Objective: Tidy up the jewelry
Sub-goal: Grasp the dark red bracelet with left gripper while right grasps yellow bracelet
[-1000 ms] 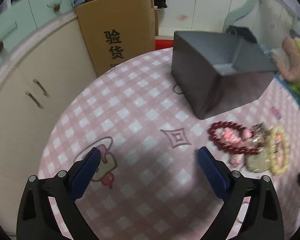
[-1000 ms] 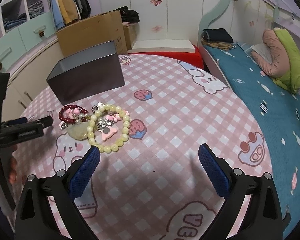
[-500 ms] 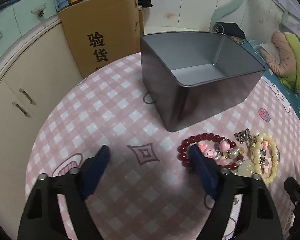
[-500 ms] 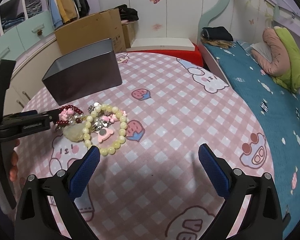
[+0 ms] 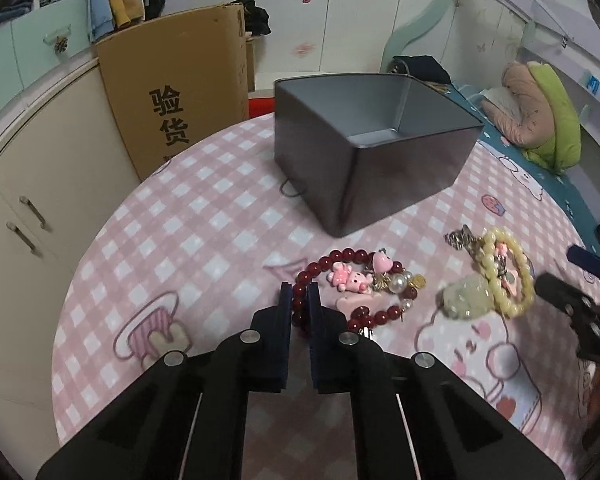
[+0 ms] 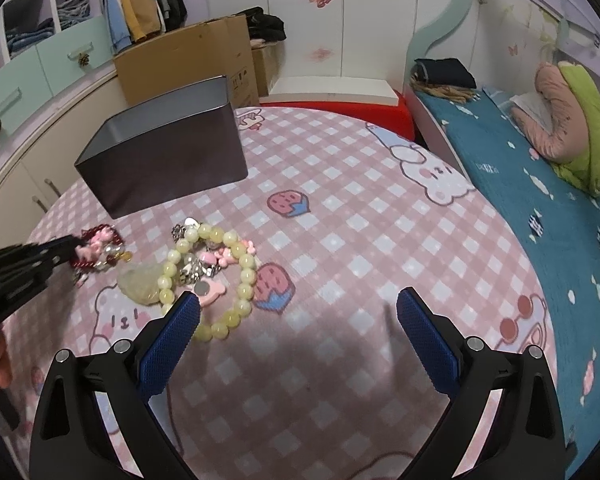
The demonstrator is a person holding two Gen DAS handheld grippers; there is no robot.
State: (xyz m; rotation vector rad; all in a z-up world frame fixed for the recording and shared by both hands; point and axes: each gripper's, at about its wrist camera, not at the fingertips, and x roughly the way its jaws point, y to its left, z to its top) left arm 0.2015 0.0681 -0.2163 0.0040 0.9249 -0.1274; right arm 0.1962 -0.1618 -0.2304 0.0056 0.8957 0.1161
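Note:
A dark red bead bracelet [image 5: 342, 264] with pink charms lies on the pink checked tablecloth. My left gripper [image 5: 299, 300] is shut on its near side; it also shows in the right wrist view [image 6: 70, 250]. A pale yellow bead bracelet [image 5: 508, 276] and a pale green pendant [image 5: 466, 300] lie to the right, also in the right wrist view [image 6: 224, 280]. An open grey metal box [image 5: 372, 152] stands behind them, empty as far as I see. My right gripper [image 6: 298, 320] is open and empty above the cloth, just right of the yellow bracelet.
A cardboard box [image 5: 176, 96] leans on cream cabinets [image 5: 32, 184] past the table's far left edge. A bed with a teal cover [image 6: 540, 200] runs along the right. The round table's edge [image 5: 66, 292] curves close on the left.
My left gripper moved forward and right to the red bracelet and shut on it. The right gripper stayed open and edged closer to the yellow bracelet.

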